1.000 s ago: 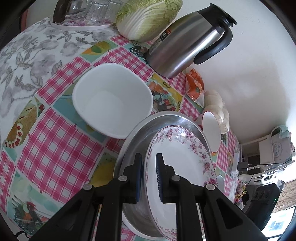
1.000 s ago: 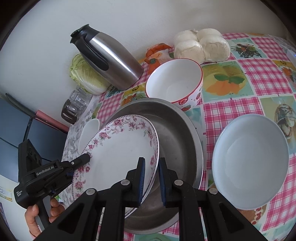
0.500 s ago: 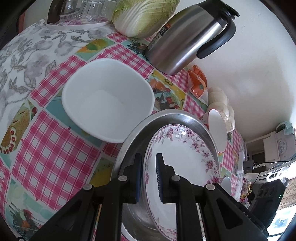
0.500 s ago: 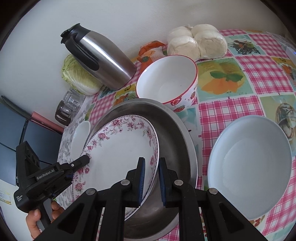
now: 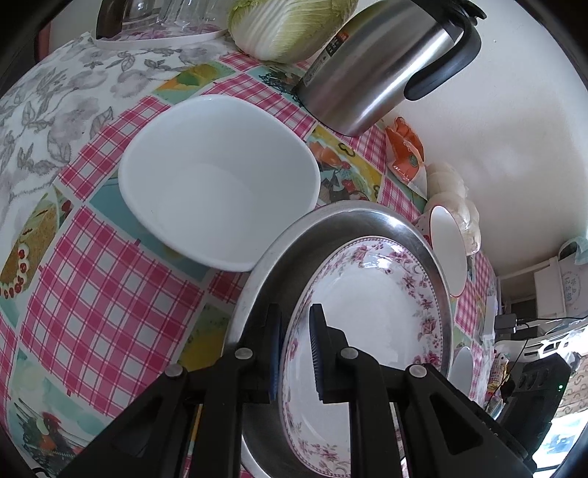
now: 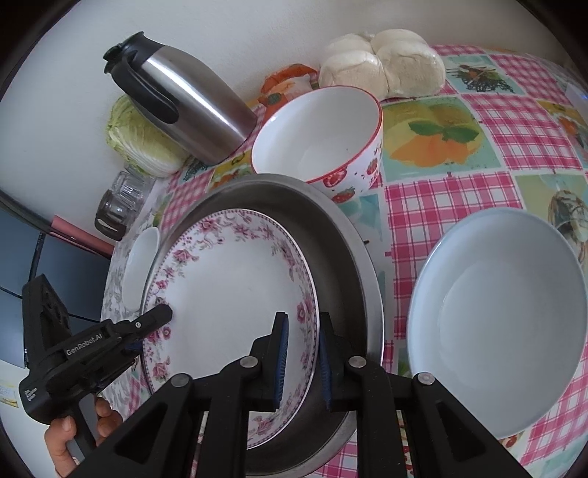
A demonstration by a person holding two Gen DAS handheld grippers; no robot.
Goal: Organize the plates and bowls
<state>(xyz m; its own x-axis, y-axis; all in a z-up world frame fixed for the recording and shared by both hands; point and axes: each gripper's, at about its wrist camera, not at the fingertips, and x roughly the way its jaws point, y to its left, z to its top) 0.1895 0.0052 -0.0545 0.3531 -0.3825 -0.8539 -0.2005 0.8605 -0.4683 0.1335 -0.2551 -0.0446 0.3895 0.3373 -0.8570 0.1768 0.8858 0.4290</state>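
A white plate with a pink floral rim [image 5: 367, 320] [image 6: 228, 286] lies tilted inside a wide steel basin [image 5: 330, 220] [image 6: 341, 250]. My left gripper [image 5: 296, 353] [image 6: 158, 320] is shut on the plate's left rim. My right gripper [image 6: 303, 360] is shut on the opposite rim, on the side near the basin wall. A white square bowl [image 5: 217, 191] [image 6: 141, 264] sits left of the basin. A pale blue bowl [image 6: 496, 312] sits to its right. A strawberry-patterned bowl [image 6: 319, 132] [image 5: 446, 253] stands behind the basin.
On the checked tablecloth [image 5: 103, 286], a steel thermos jug [image 5: 378, 73] [image 6: 183, 95], a cabbage [image 5: 290, 25], glasses on a tray [image 6: 121, 202], an orange packet [image 5: 404, 150] and white buns [image 6: 382, 62] line the wall. A hand [image 6: 73, 437] holds the left gripper.
The floral plate, gripped at both rims, has come down a little deeper into the steel basin. Both grips look the same.
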